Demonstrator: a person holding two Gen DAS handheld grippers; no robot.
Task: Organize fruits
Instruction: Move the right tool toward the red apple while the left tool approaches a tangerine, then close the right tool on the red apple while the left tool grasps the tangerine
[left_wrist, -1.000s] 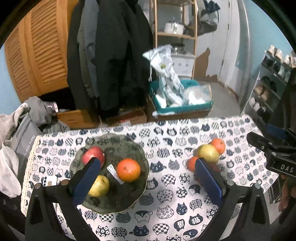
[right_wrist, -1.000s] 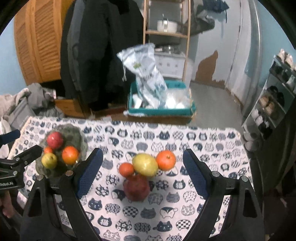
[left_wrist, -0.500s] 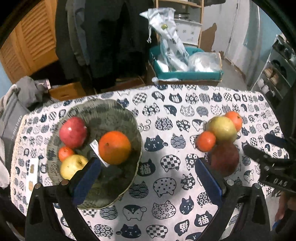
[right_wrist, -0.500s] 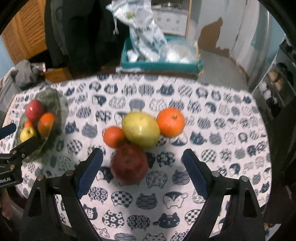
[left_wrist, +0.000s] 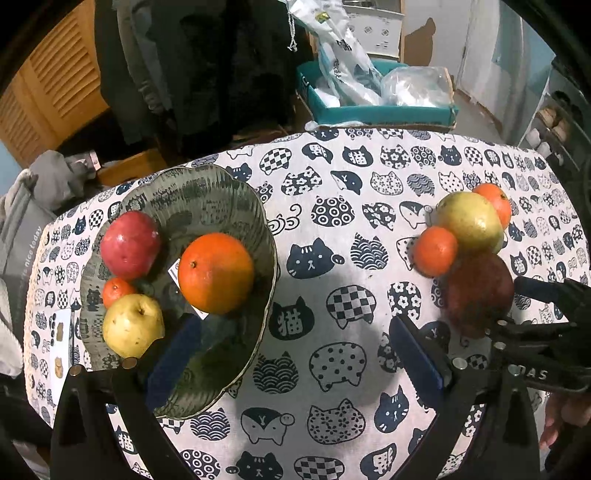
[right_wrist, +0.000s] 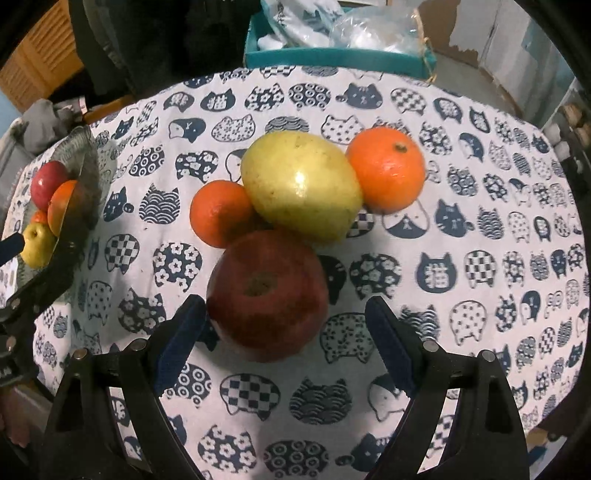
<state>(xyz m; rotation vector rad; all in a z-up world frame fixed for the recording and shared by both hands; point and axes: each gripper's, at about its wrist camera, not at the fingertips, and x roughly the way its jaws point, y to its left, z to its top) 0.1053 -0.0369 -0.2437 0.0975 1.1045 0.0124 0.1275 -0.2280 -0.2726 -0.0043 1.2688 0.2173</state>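
Both shots are pretty dim and warm-toned, with heavy fisheye bending and black vignette in the corners. Light seems to come from overhead, slightly behind the cameras: soft dark shadows pool on the tablecloth (left_wrist: 332, 236) at the center of each frame. There's a small glare spot on the yellow-green fruit (right_wrist: 301, 184) in the right wrist view. Upper background is murky, the dark coats at top center nearly lose all detail. Edges go soft and smeared.
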